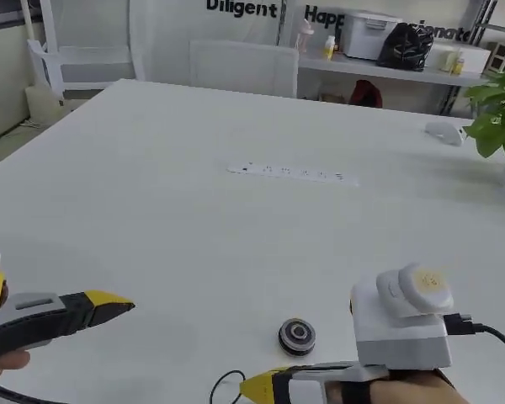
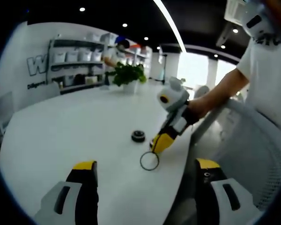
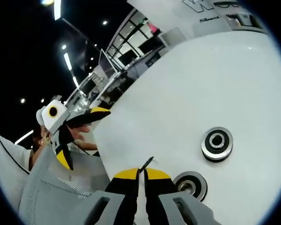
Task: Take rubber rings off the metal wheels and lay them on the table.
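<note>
The left gripper [image 1: 109, 305] comes in over the near left edge of the white desk [image 1: 236, 236], held off the surface. Its jaws stand wide open with nothing between them, as its own view shows.

To its right, at the desk's near edge, is the rubber ring [image 2: 141, 161], a thin black loop at the tip of the right gripper [image 3: 141, 174]. In the right gripper view those jaws are pressed together with a black strip of the ring pinched between their yellow tips. From the left gripper view I cannot tell whether the loop rests on the desk or hangs just above it.

Just right of the ring in the head view, a metal wheel [image 1: 297, 335] lies flat on the desk, close beside the right gripper's tip and apart from it. The right gripper view shows two wheels lying flat. A near wheel [image 3: 192, 184] is just beside the jaws, and a far wheel [image 3: 217, 143] is a little beyond it. Both have dark rims.

A power strip [image 1: 290, 172] lies across the middle of the desk, well away from the grippers. A leafy plant [image 1: 498, 109] stands at the far right edge.
</note>
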